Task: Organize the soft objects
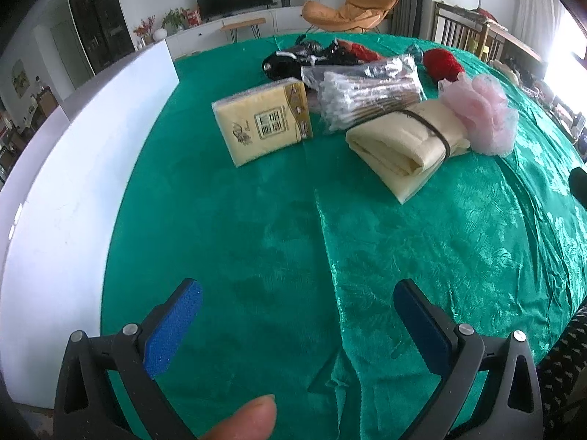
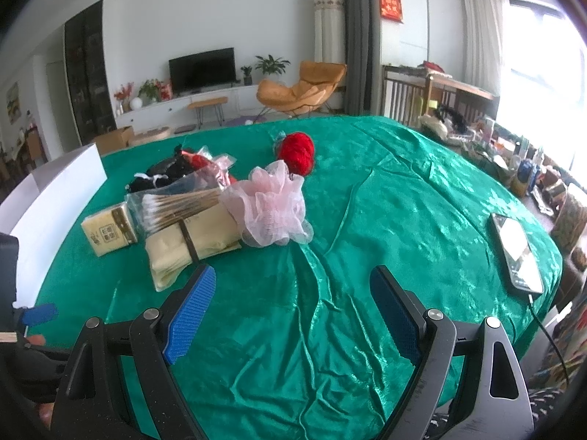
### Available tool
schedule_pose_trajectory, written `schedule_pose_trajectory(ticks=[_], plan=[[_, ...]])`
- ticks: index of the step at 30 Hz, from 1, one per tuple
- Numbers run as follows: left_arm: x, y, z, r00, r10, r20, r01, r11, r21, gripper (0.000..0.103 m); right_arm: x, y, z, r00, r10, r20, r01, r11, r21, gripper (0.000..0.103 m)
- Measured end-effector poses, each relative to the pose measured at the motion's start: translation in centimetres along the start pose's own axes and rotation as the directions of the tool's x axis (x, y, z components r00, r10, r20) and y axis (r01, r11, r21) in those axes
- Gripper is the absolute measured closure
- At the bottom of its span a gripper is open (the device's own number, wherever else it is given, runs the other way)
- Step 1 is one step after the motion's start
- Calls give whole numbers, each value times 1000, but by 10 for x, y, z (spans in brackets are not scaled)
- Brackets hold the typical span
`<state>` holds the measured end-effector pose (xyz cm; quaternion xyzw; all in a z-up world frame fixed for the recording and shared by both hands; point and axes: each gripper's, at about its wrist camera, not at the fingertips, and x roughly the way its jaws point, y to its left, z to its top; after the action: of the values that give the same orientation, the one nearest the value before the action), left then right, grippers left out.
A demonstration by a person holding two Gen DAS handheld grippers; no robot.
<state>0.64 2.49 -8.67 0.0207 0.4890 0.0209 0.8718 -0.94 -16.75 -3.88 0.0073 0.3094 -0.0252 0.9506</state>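
A pile of items lies on the green tablecloth (image 1: 256,220) (image 2: 385,201): a pink mesh bath pouf (image 1: 480,113) (image 2: 268,209), a cream folded cloth (image 1: 403,143) (image 2: 194,245) bound by a dark band, a yellow tissue pack (image 1: 264,121) (image 2: 108,231), a bag of cotton swabs (image 1: 367,95) (image 2: 176,201), a red yarn ball (image 1: 442,62) (image 2: 297,154) and black and red fabric (image 1: 315,55) (image 2: 165,172). My left gripper (image 1: 297,300) is open, well short of the pile. My right gripper (image 2: 293,286) is open, just in front of the cloth and pouf.
A white box (image 1: 73,168) (image 2: 55,198) stands along the table's left edge. A phone (image 2: 517,253) with a cable lies at the right edge. A thumb (image 1: 242,421) shows at the bottom. Chairs, a TV and a cluttered side table lie beyond.
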Motion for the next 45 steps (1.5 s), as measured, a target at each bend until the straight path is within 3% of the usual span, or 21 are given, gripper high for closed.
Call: schedule_pose_trajectory(ticks=[10, 17, 26, 31, 45], plan=[[12, 2, -3, 999, -2, -52, 2, 1000, -7, 0, 4, -4, 1, 999, 10, -34, -9, 1000, 12, 15], [16, 3, 0, 998, -15, -63, 14, 1000, -13, 0, 18, -8, 0, 994, 19, -109, -15, 999, 32, 15], [25, 13, 6, 995, -50, -85, 46, 998, -45, 0, 40, -18, -5, 974, 41, -222, -21, 996, 89, 15], [27, 13, 8, 994, -50, -99, 45, 998, -48, 0, 62, -19, -10, 946, 36, -322, -3, 995, 101, 15], [27, 12, 8, 993, -53, -107, 49, 998, -42, 0, 83, -39, -5, 932, 42, -361, 37, 977, 208, 15]])
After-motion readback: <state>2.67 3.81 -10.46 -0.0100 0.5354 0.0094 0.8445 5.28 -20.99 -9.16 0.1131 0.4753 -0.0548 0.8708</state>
